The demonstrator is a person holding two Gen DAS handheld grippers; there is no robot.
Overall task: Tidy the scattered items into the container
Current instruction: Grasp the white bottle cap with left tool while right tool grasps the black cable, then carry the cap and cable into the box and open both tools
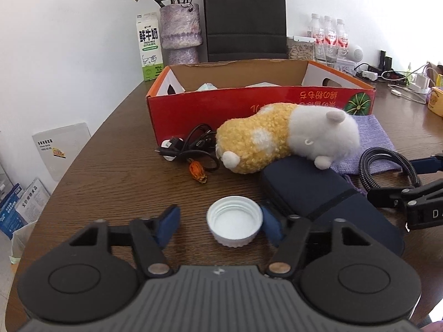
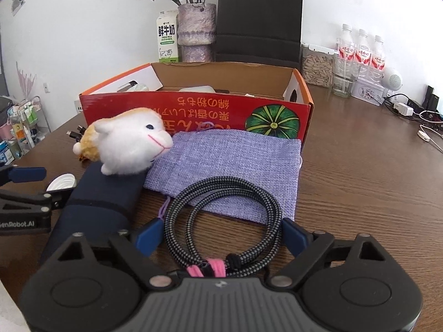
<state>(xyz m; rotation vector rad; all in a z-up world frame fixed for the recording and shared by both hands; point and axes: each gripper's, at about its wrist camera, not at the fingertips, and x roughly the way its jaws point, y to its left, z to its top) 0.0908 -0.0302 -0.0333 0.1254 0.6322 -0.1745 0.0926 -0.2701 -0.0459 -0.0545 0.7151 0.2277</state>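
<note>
A white bottle cap (image 1: 234,221) lies open side up on the brown table between the fingers of my left gripper (image 1: 220,227). The right pad touches the cap's rim and the left pad stands off it, so this gripper is open. My right gripper (image 2: 223,231) is open around a coiled braided cable (image 2: 275,221), with a pad close to each side of the coil. The coil rests partly on a purple cloth pouch (image 2: 235,163). A yellow-and-white plush toy (image 1: 277,138) leans on a dark navy case (image 1: 318,193). Behind stands the red cardboard box (image 1: 249,105), open at the top.
A black cable bundle with a plug (image 1: 188,144) and a dried orange flower (image 1: 198,173) lie in front of the box. A milk carton (image 1: 149,47), a vase (image 1: 180,33), a black paper bag (image 1: 245,19) and water bottles (image 2: 360,52) line the back. Chargers (image 2: 404,109) clutter the back right.
</note>
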